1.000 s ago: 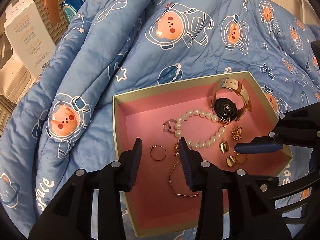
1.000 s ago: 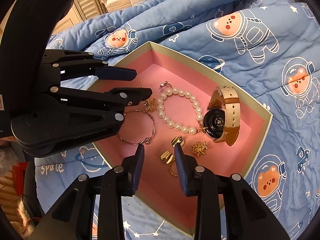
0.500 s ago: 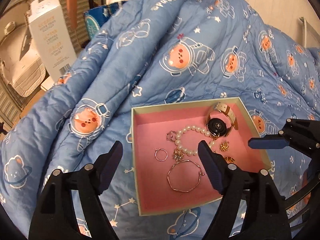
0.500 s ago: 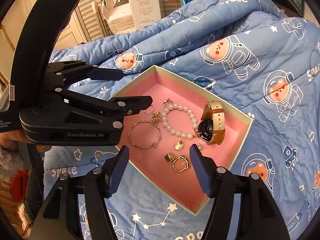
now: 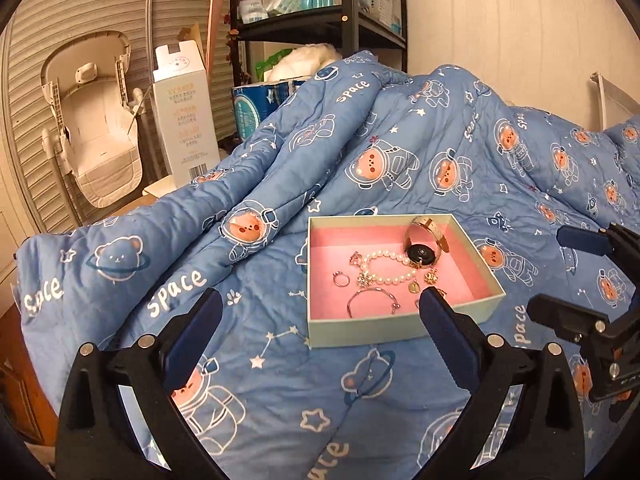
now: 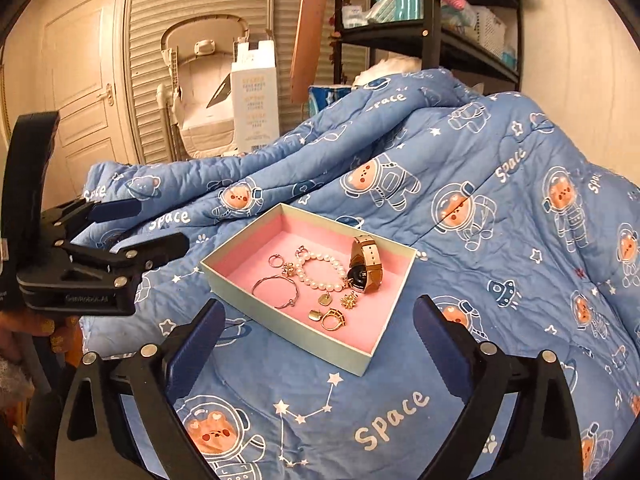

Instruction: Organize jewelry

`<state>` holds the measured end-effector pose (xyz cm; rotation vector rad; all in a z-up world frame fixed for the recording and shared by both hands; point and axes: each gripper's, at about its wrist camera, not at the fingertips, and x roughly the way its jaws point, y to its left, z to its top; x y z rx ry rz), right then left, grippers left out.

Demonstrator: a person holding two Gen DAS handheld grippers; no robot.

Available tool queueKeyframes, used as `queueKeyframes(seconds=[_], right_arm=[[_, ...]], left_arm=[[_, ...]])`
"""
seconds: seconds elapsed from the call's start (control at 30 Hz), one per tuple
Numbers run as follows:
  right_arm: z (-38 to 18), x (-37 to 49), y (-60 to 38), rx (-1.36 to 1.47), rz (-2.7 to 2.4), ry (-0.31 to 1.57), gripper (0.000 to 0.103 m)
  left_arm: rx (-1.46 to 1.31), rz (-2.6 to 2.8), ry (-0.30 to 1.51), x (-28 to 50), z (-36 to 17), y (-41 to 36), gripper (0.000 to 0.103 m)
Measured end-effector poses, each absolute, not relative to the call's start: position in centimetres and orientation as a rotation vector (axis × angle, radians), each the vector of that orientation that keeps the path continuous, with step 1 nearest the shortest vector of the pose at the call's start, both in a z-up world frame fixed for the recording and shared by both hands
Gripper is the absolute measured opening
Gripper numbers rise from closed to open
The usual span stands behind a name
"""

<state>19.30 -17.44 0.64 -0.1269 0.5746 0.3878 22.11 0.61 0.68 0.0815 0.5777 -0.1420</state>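
A pale green box with a pink lining (image 5: 360,326) (image 6: 280,320) lies on a blue quilt. In it are a watch with a tan strap (image 5: 422,248) (image 6: 366,270), a pearl bracelet (image 5: 386,266) (image 6: 320,270), a thin bangle (image 5: 372,300) (image 6: 276,290), a silver ring (image 5: 341,279) (image 6: 275,260) and several small gold pieces (image 6: 332,314). My left gripper (image 5: 318,320) is open and empty, held back from the box's near wall. My right gripper (image 6: 318,326) is open and empty, near the box's front corner.
The blue astronaut-bear quilt (image 5: 440,152) (image 6: 480,200) rises in folds behind and left of the box. Beyond the bed stand a tall white carton (image 5: 186,120) (image 6: 256,100), a baby seat (image 5: 96,120) and a black shelf unit (image 5: 320,12).
Both grippers have opened wide and pulled back and up from inside the box. The jewelry stays lying in the box.
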Motion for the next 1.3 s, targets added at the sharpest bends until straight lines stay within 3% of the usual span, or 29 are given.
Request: queueKeyframes(seconds=[0.73, 1.3], right_arm=[[0.9, 2.6, -20.2, -0.022, 0.121, 0.396, 0.096], [0.6, -1.1, -20.9, 0.006, 0.112, 0.352, 0.096]], left_arm=[[-0.036, -0.02, 0.457, 2.1, 0.5, 0.5, 0.097], [-0.039, 0.031, 0.386, -2.2, 0.5, -0.7, 0.097]])
